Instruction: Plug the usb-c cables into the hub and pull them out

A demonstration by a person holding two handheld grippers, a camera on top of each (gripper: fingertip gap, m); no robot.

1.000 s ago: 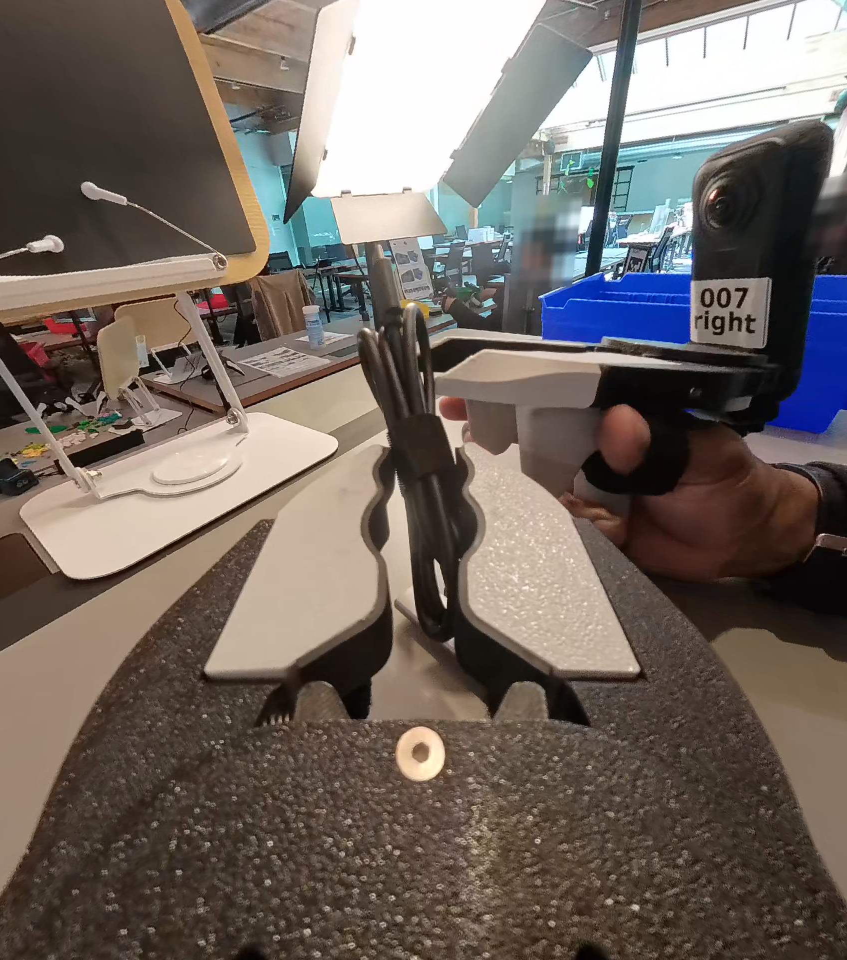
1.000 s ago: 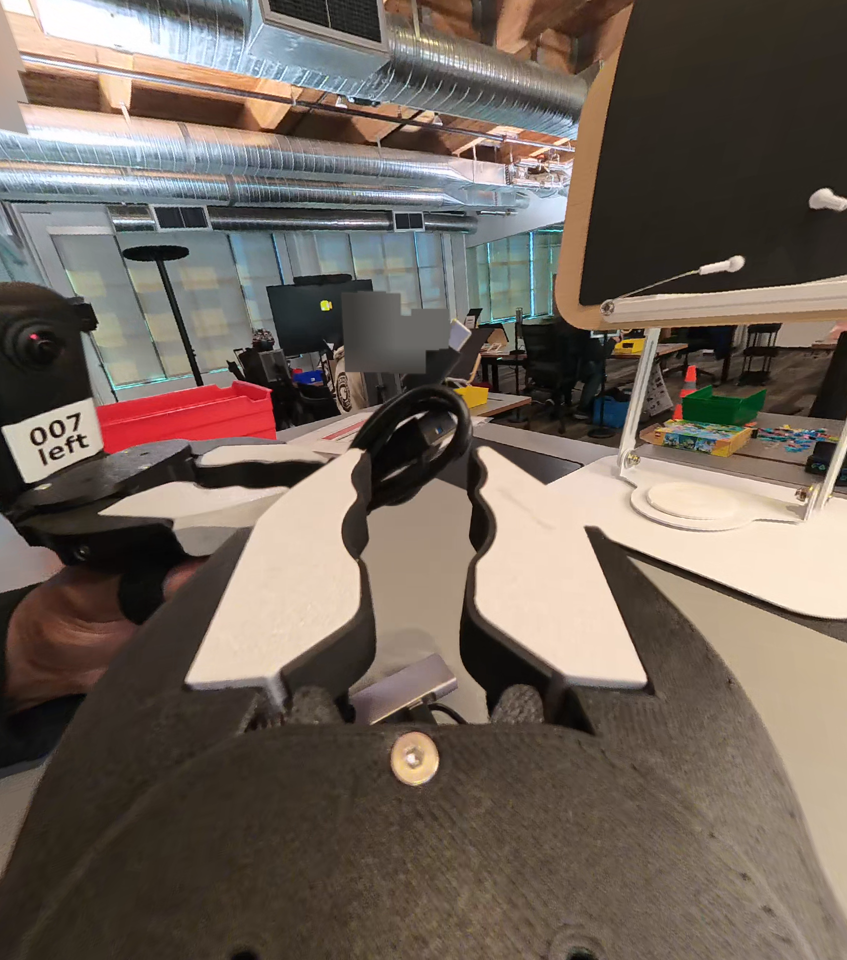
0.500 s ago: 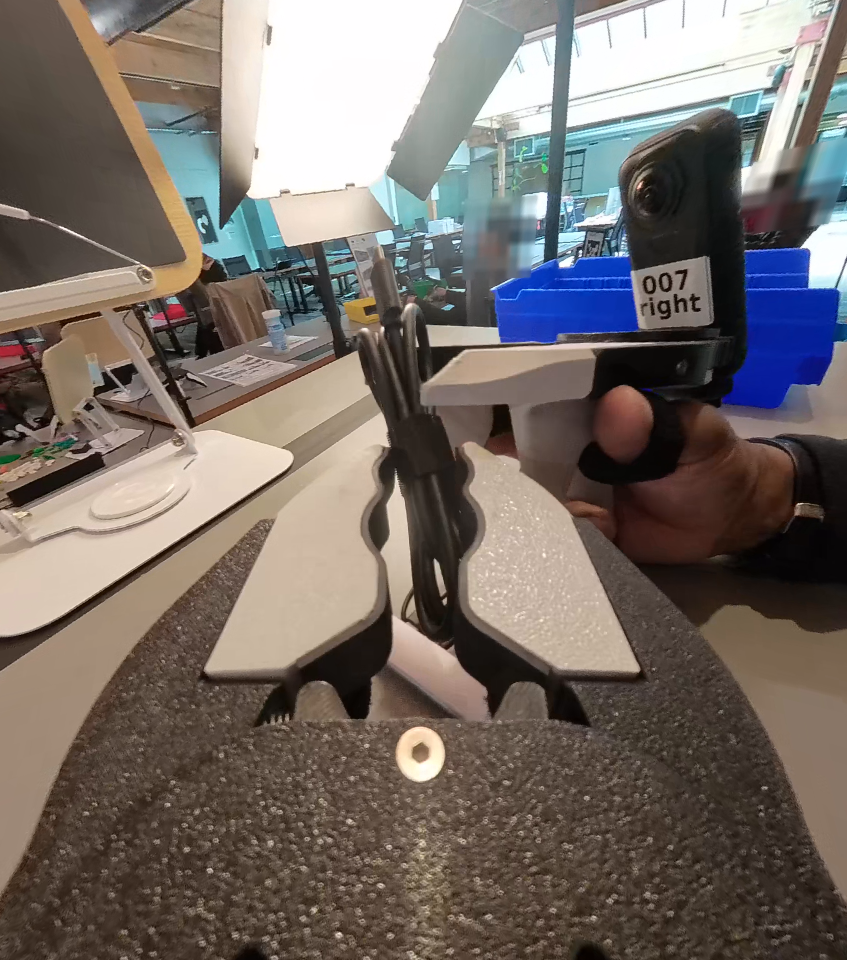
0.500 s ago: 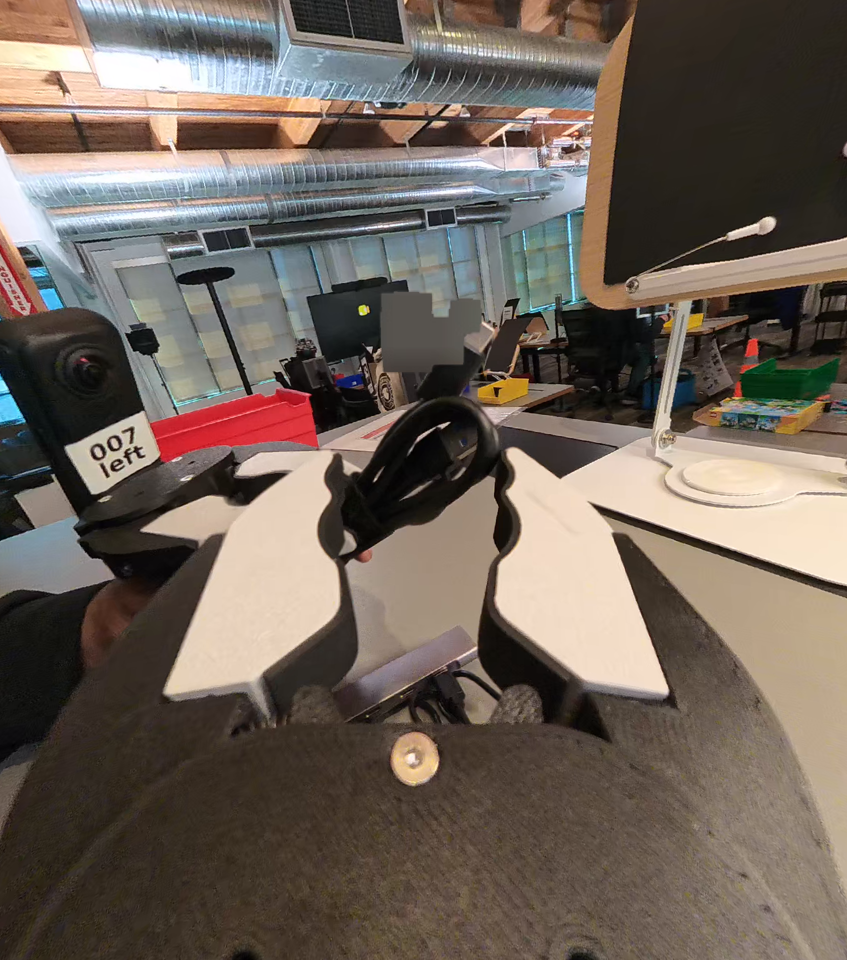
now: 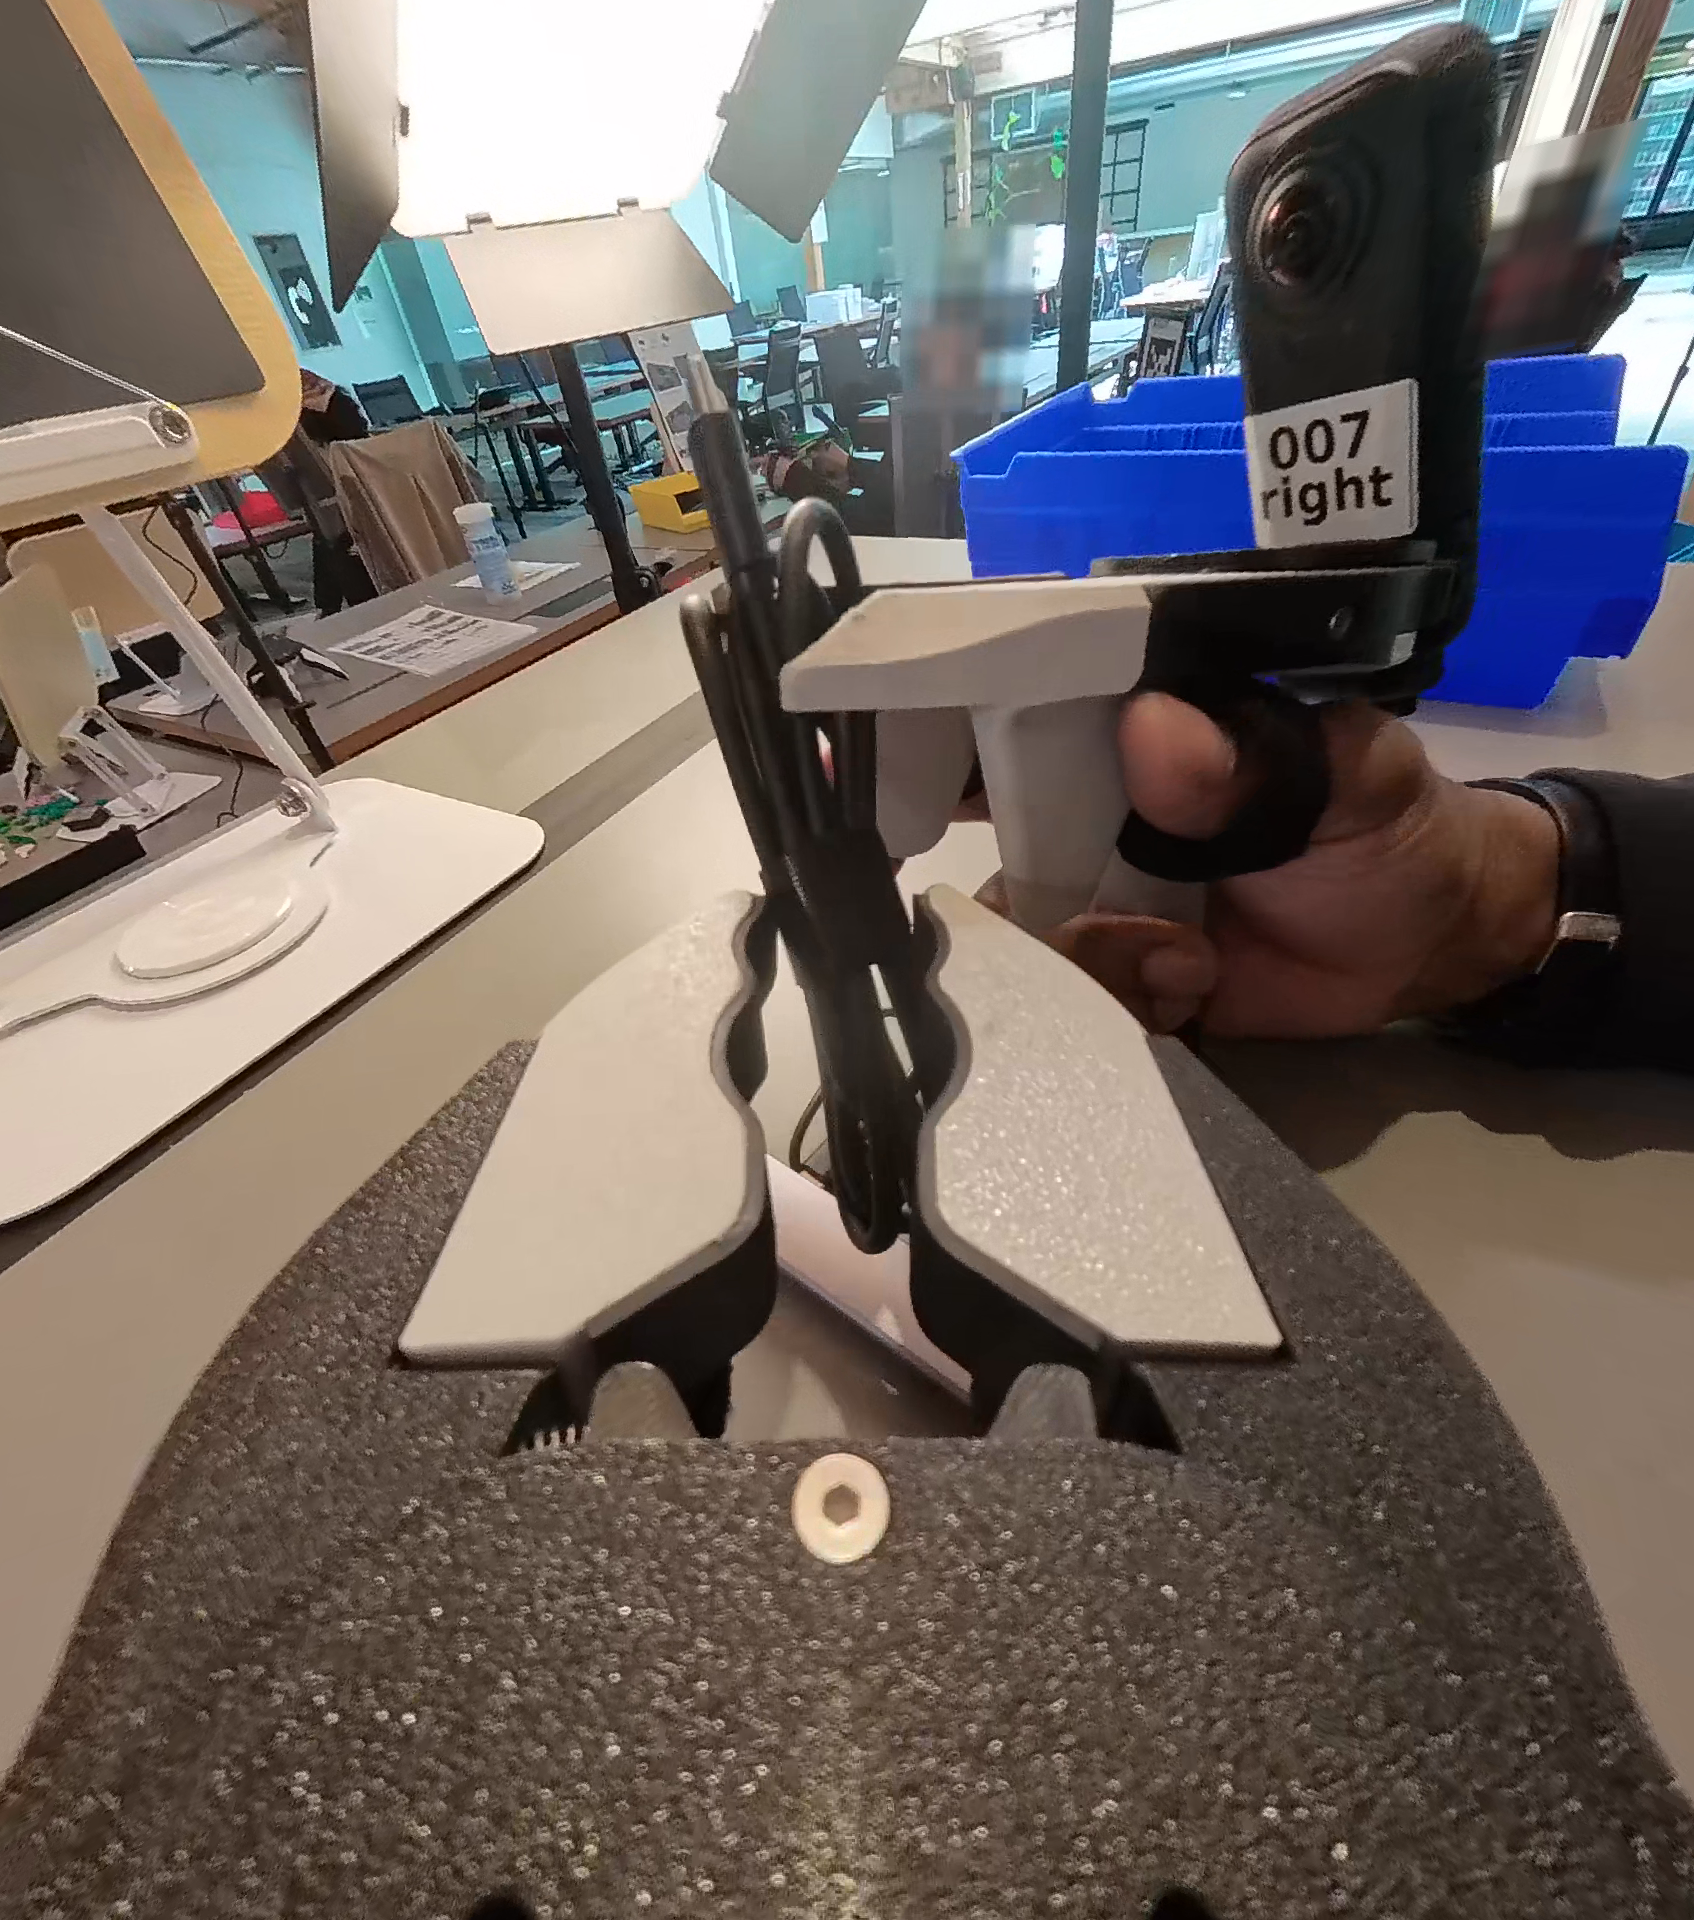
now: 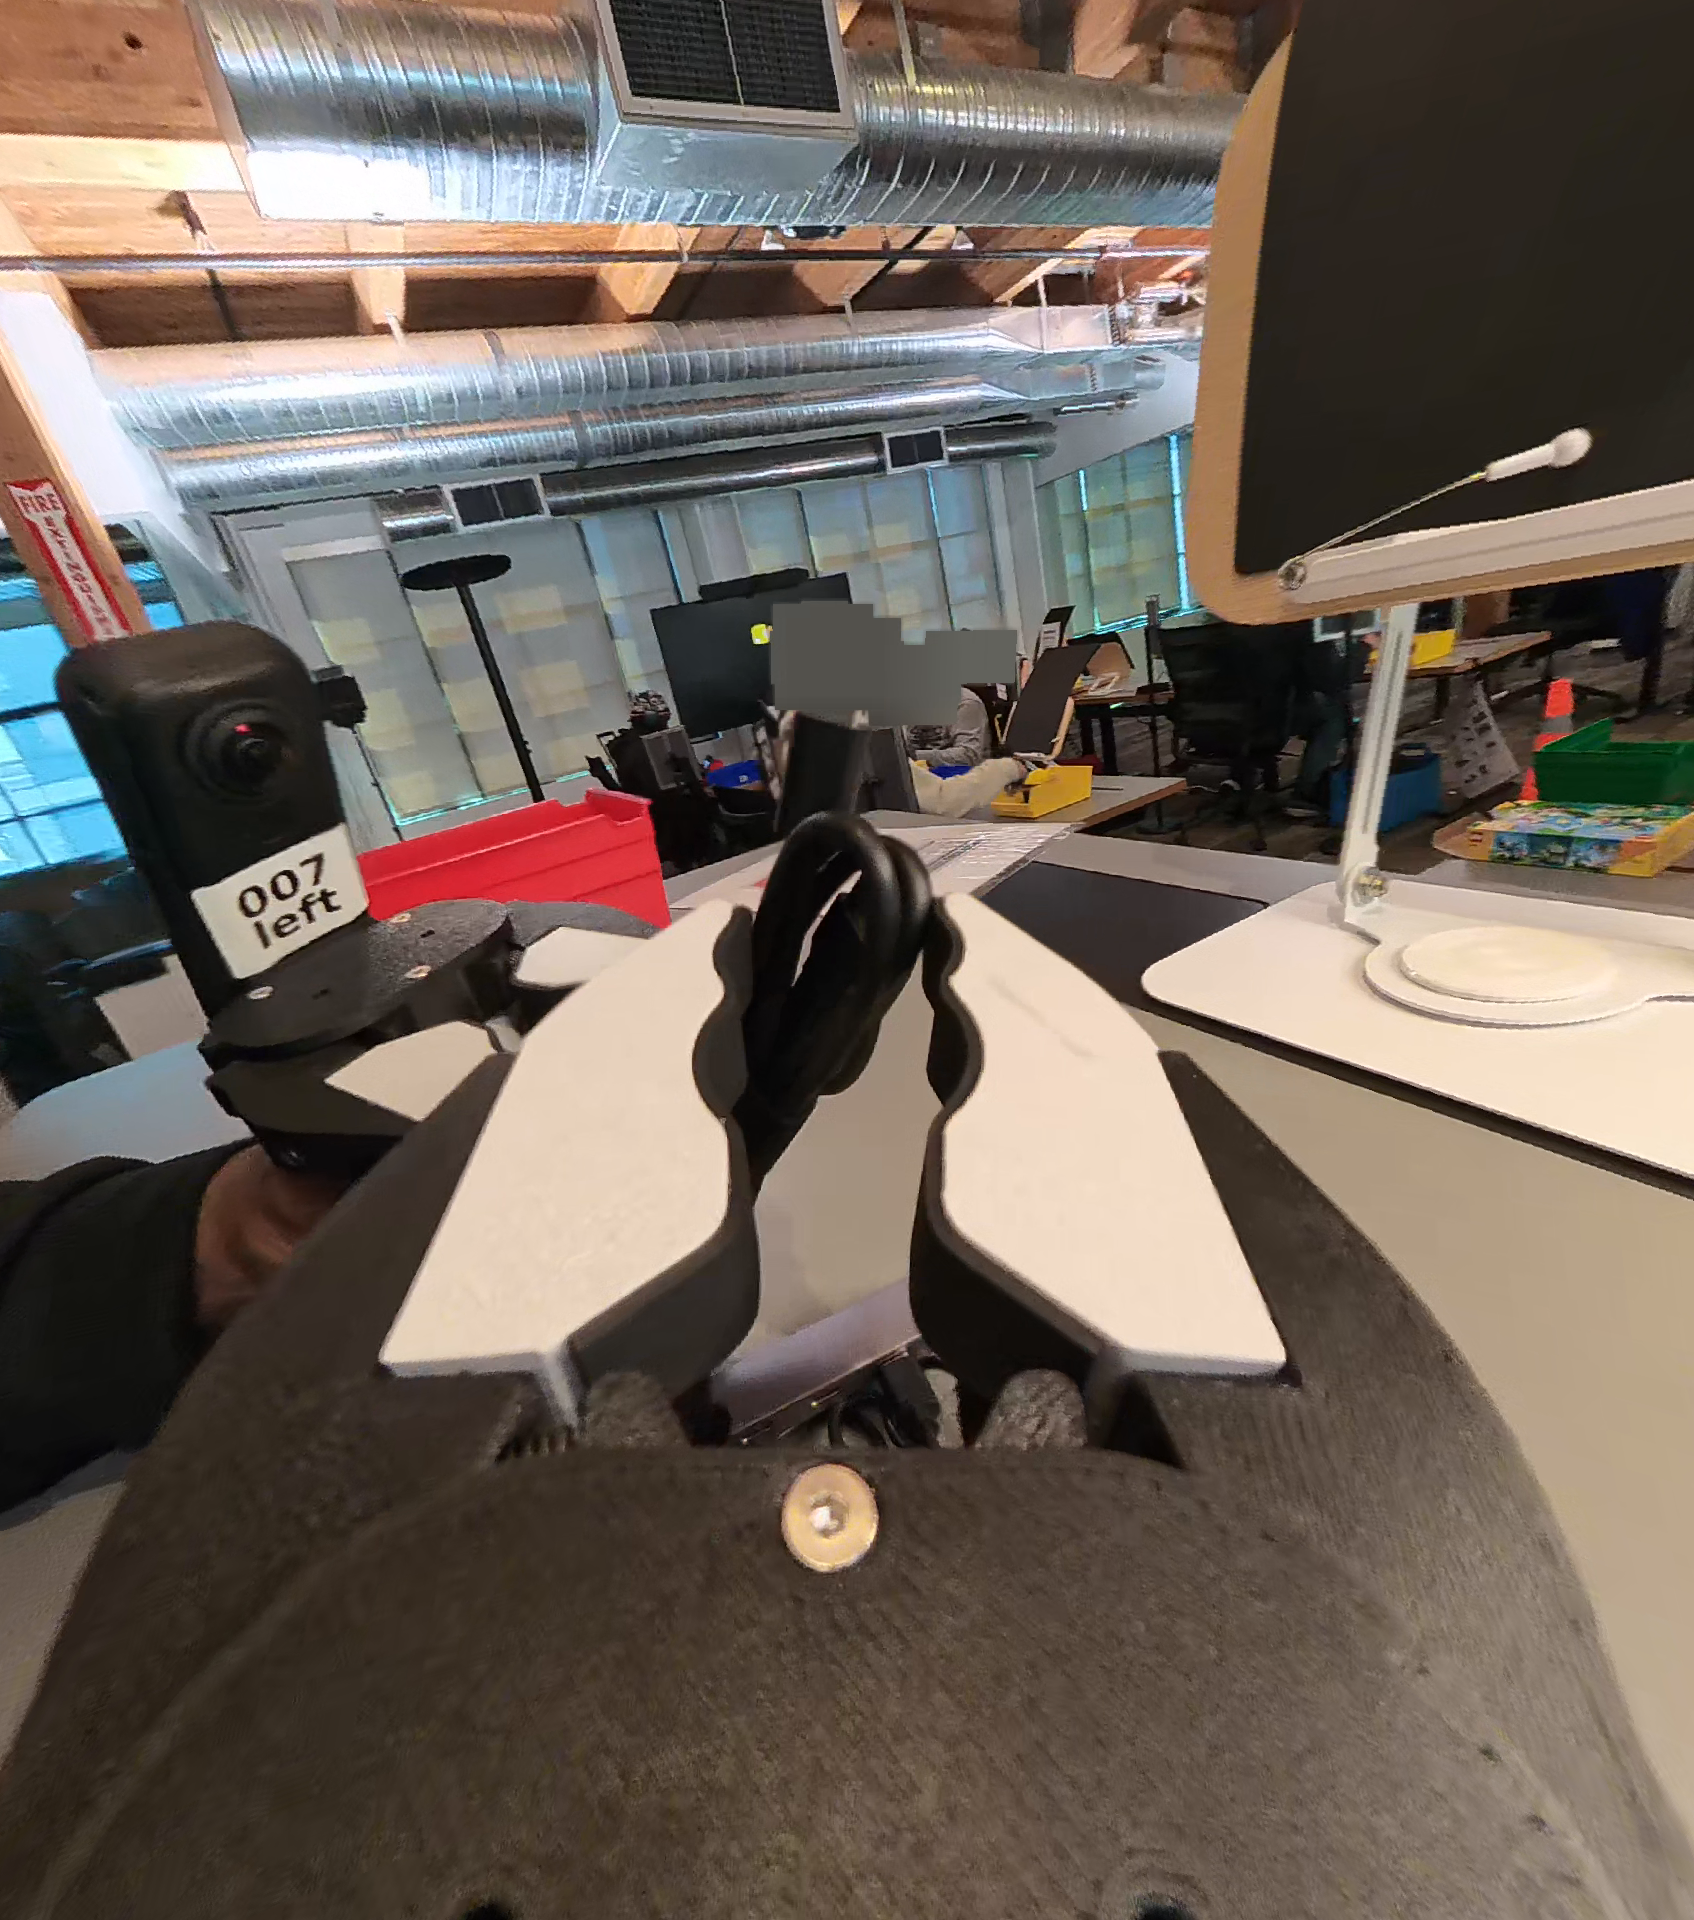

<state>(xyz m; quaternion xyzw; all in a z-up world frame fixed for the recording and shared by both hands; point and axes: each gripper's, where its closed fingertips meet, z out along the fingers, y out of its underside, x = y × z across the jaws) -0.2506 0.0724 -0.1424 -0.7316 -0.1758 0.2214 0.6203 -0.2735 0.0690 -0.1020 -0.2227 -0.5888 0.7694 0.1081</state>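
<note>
My left gripper (image 5: 838, 914) is shut on a bundled black usb-c cable (image 5: 801, 790) and holds it upright. One plug (image 5: 727, 468) sticks up from the bundle. My right gripper (image 6: 838, 920) has its fingers closed on the bundle's top loop (image 6: 848, 883). From the left wrist view, the right gripper (image 5: 807, 665) comes in from the right at the loop, held by a hand (image 5: 1342, 894). The silver hub (image 6: 801, 1371) lies on the table under both grippers, also seen between the left fingers (image 5: 853, 1299). A dark cable sits at its end.
A white stand (image 5: 199, 935) carrying a black board stands on the table just left of my left gripper, and to the right in the right wrist view (image 6: 1445, 1039). Blue bins (image 5: 1134, 488) sit behind the right gripper. A red bin (image 6: 531, 862) sits behind the left gripper. Across from one pair of fingers to the other is roughly 4 cm.
The right gripper opened wider half a second ago, moved forward over the cable's top loop and closed on it. The left gripper kept its hold on the bundle, which now leans slightly.
</note>
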